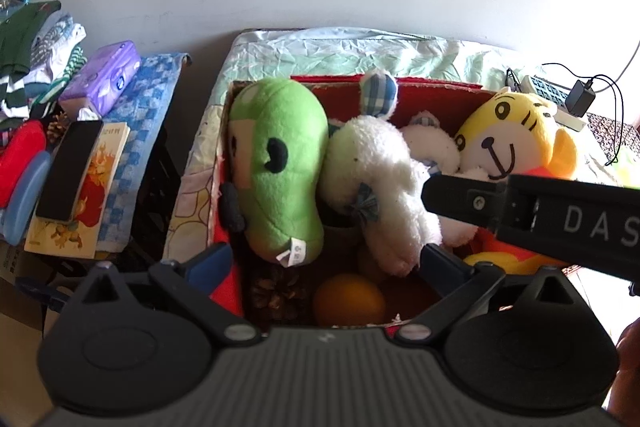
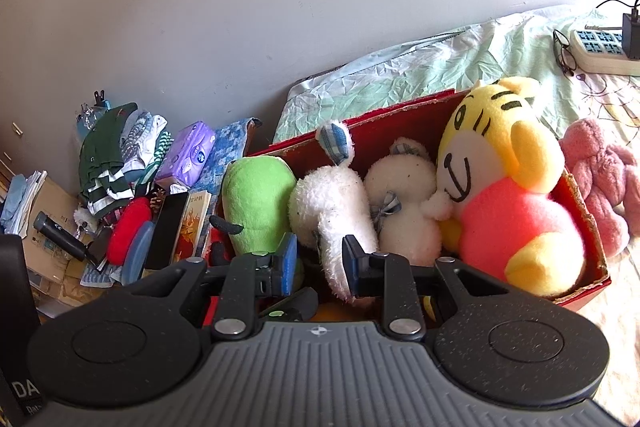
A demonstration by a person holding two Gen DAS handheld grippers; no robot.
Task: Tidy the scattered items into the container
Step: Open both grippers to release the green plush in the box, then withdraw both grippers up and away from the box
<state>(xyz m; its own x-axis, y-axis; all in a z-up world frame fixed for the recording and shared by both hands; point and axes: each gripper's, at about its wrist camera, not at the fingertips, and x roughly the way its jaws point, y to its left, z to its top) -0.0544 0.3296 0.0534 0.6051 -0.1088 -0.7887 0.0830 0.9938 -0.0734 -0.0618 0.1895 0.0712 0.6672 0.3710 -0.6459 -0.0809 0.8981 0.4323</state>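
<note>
Both jaws hang over the red box: left gaping empty, right pinching the white plush.

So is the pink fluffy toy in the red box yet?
No, it's still out. The pink toy lies on the bed sheet, just outside the red box, beside the yellow tiger.

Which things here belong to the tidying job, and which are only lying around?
Job: red box, green plush, white plush, tiger plush, pink plush still outside.
Lying about: tissue pack, book, power strip, folded clothes.
</note>
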